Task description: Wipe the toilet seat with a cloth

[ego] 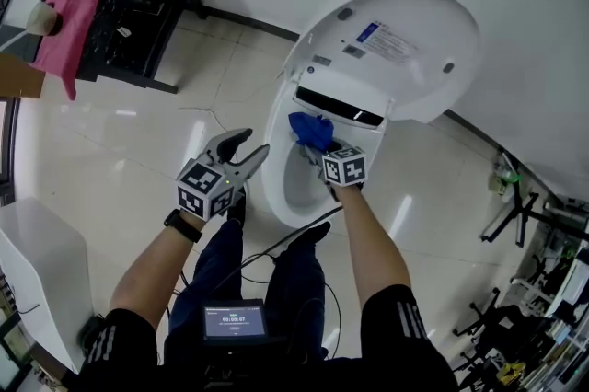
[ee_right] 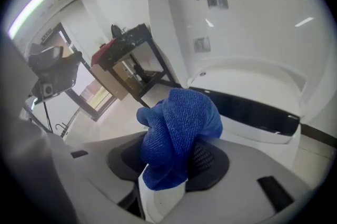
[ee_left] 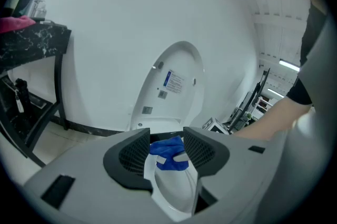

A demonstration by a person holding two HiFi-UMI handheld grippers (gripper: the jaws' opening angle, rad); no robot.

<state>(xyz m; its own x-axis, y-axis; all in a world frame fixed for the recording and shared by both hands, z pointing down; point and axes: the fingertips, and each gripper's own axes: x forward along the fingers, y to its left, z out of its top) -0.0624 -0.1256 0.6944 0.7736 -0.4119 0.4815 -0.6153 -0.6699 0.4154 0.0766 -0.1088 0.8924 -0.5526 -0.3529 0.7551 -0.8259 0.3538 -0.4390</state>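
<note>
The right gripper (ego: 324,153) hangs over the toilet seat (ego: 274,186), whose long axis runs from the gripper's tips back beneath it toward the person. Its jaws clamp the bunched blue cloth (ee_right: 178,136) at the seat's rear end. The left gripper (ego: 250,144), gaping and empty, sits off to its left.

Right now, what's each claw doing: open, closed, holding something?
Left claw: open, holding nothing.
Right claw: closed on the blue cloth.
</note>
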